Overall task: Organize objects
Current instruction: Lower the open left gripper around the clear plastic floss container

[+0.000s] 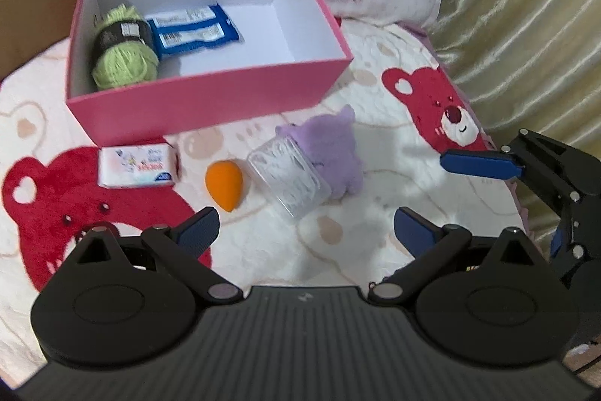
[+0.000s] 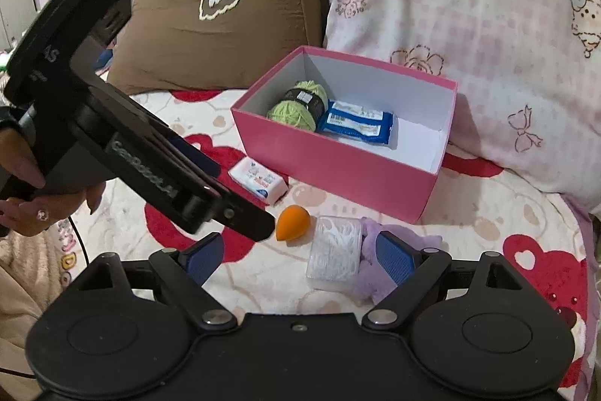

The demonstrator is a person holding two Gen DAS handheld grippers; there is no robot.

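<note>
Left wrist view first: my left gripper (image 1: 306,226) has its blue-padded fingers (image 1: 197,232) spread wide and released, nothing between them but blanket. Taking the pink box (image 1: 210,100) as my landmark, the orange sponge egg (image 1: 222,183) lies just in front of the box's near wall, and the clear plastic case (image 1: 289,177) sits beside that egg on the side away from the box's left corner, leaning against a purple plush toy (image 1: 332,147). The small white soap packet (image 1: 138,166) lies almost against the box's near left corner. Inside the box, a green yarn ball (image 1: 122,51) fills the left end with blue packets (image 1: 193,32) right next to it (the rest of the box floor is bare white). In the right wrist view, my right gripper (image 2: 300,256) is likewise let go, its pads (image 2: 392,260) parted, with the clear case (image 2: 334,250) lying on the blanket beyond them and untouched. I see the same box (image 2: 338,168) further off, the egg (image 2: 292,222) and the soap packet (image 2: 259,181) before its near wall. A hand (image 2: 26,198) grips the left gripper's handle, off to the box's left. A pink pillow (image 2: 469,25) rests behind the box, a brown pillow (image 2: 225,6) beside it, and the bear-print blanket (image 2: 507,232) spreads under everything.
</note>
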